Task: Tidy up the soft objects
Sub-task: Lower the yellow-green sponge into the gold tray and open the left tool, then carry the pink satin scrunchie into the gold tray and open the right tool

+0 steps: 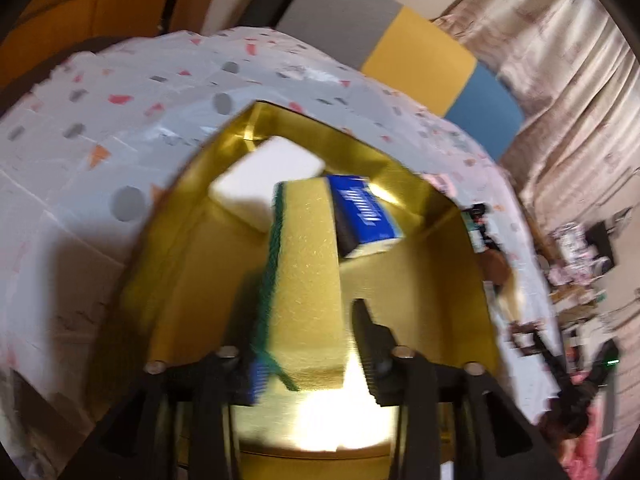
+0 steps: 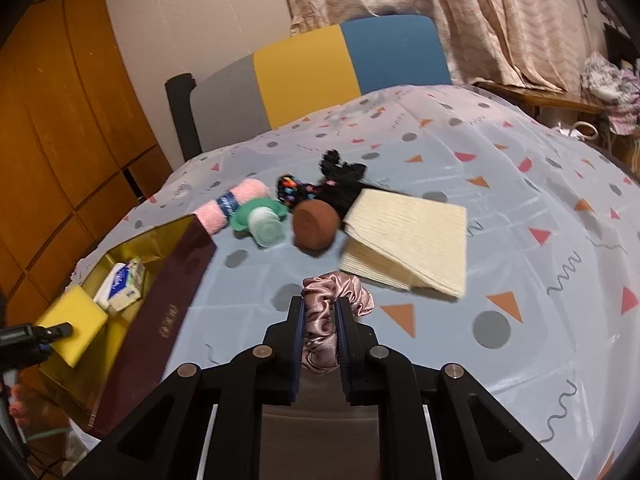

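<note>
Left tool (image 1: pixel 304 344) parted around yellow-and-green rectangular sponge (image 1: pixel 304 264) inside gold-lined maroon box (image 1: pixel 448 248). Right tool (image 2: pixel 320 320) clenched on pink satin scrunchie (image 2: pixel 332 308) above patterned desk (image 2: pixel 500 220), beside box.

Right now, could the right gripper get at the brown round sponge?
Probably not yet: the right gripper is shut on the pink scrunchie. The brown sponge lies beyond it with bare cloth between.

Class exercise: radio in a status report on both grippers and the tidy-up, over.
Left gripper open around yellow sponge, over gold box. Right gripper shut on pink scrunchie, above table. Rolled towels, brown puff, cloth stack not yet boxed. Path clear.
</note>
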A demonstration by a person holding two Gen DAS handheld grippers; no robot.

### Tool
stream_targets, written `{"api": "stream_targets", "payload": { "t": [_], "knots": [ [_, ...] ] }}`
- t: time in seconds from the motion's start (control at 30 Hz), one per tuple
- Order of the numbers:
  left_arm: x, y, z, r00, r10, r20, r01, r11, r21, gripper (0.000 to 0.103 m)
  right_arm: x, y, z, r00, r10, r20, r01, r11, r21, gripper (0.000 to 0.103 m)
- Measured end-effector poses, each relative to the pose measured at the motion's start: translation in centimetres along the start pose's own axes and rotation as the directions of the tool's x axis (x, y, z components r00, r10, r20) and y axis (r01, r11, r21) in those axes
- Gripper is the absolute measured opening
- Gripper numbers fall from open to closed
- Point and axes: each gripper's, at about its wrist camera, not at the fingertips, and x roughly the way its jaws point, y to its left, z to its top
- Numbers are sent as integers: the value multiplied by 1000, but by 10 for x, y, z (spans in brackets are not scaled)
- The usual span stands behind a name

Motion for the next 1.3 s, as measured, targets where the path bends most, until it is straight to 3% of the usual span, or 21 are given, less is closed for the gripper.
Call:
{"api": "stream_targets", "payload": {
  "t": [0.13,0.27,0.37,0.57,0.83,1.0,1.3],
  "knots": [
    [-4,2,4,987,153,52,-154,987,37,55,-6,17,5,1000,25,10,-25,999,-20,15],
    [-14,10,5,979,183,92,-187,982,33,57,-11,34,11,998,62,18,-61,998,-30,15],
    [-21,12,8,963,235,133,-238,971,14,57,-16,47,15,996,89,26,-88,995,-41,15],
    [-37,9,6,965,186,185,-190,982,3,57,-22,73,27,987,157,35,-154,986,-64,15],
    [-26,-35,-16,989,64,133,-83,986,146,57,-10,110,41,974,227,6,-225,968,-109,15],
    [-21,-53,-29,995,17,100,-38,978,207,57,7,136,43,969,240,-56,-246,956,-162,15],
    [-19,-50,-30,997,3,79,-17,983,182,57,57,183,55,950,245,-193,-287,928,-238,15]
  ]
}}
